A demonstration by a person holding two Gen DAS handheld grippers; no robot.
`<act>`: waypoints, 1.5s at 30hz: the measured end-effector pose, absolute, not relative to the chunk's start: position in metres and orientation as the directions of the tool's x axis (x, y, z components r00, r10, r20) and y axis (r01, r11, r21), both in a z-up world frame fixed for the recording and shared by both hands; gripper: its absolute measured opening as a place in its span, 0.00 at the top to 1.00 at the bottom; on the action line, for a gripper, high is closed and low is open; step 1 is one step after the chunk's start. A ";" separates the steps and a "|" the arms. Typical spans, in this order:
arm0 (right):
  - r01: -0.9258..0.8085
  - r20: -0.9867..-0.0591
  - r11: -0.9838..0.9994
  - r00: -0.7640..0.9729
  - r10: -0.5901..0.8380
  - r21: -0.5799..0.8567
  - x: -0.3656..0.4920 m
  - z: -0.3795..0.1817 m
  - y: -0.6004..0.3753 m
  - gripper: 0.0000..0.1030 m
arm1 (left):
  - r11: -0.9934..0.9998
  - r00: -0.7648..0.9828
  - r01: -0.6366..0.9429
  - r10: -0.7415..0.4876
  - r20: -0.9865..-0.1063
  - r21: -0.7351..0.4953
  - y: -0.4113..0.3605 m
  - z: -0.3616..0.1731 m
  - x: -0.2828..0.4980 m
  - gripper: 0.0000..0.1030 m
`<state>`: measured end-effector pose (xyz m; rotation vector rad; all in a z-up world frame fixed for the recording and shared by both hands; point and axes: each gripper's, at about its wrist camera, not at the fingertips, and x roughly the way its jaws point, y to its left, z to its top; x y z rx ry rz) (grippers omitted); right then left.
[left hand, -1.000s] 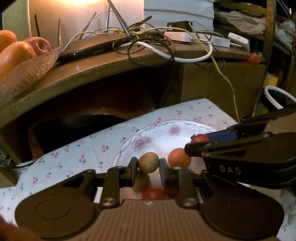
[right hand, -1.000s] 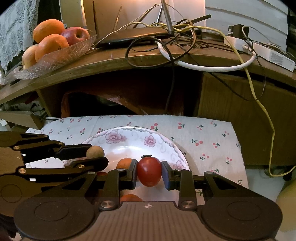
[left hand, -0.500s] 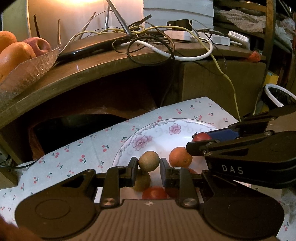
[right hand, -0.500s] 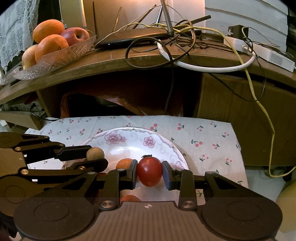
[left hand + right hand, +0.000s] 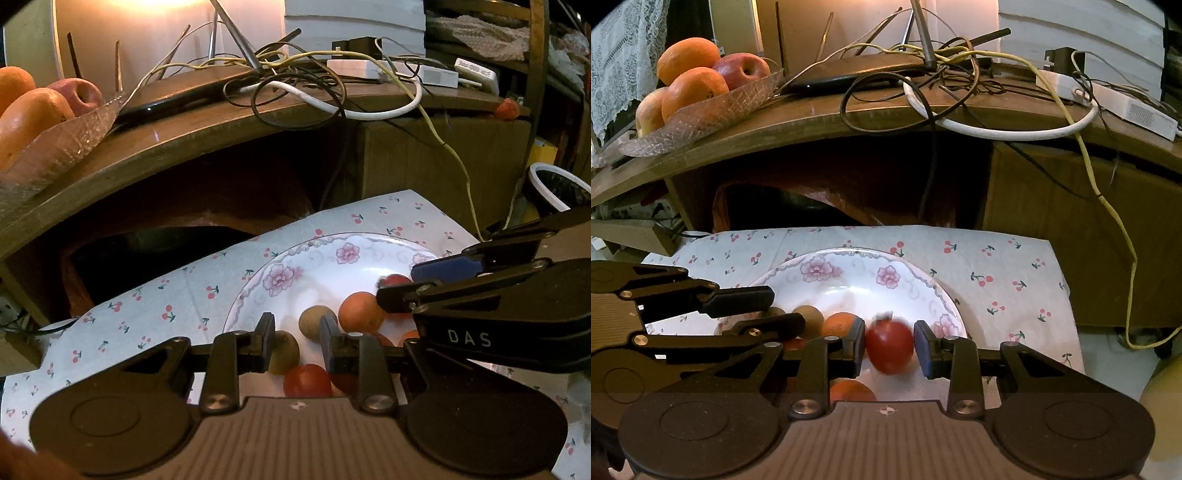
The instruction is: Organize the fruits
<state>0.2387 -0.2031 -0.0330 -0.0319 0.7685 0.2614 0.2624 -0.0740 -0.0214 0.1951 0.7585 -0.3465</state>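
Left gripper jaws slightly parted, brown fruit loose between; right gripper likewise, tomato blurred, likely dropping onto plate.

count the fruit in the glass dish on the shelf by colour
orange fruits: 2
red apple: 1
pale yellow fruit: 1
total showing in the glass dish: 4

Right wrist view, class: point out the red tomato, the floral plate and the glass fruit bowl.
Tomato (image 5: 889,347), right wrist view, middle of its red skin.
Plate (image 5: 849,269), right wrist view, far flowered rim.
Bowl (image 5: 713,110), right wrist view, cut-glass side wall.
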 end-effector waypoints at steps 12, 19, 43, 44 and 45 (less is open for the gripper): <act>-0.226 -0.689 0.973 0.696 0.201 0.056 0.226 -0.024 -0.208 0.57 | 0.932 0.691 0.358 -0.224 -0.687 0.056 -0.069 -0.003 0.248 0.59; -0.224 -0.688 0.973 0.699 0.195 0.048 0.214 -0.018 -0.208 0.54 | 0.940 0.695 0.335 -0.206 -0.688 0.057 -0.066 0.006 0.234 0.46; -0.203 -0.651 0.978 0.737 0.183 0.046 0.173 0.003 -0.211 0.44 | 0.977 0.742 0.204 -0.117 -0.660 0.056 -0.040 0.020 0.177 0.08; -0.203 -0.649 0.978 0.738 0.185 0.048 0.169 0.004 -0.211 0.44 | 0.979 0.746 0.195 -0.113 -0.657 0.053 -0.039 0.022 0.175 0.05; -0.204 -0.648 0.978 0.738 0.187 0.049 0.165 0.005 -0.210 0.44 | 0.981 0.748 0.188 -0.110 -0.654 0.049 -0.037 0.023 0.172 0.02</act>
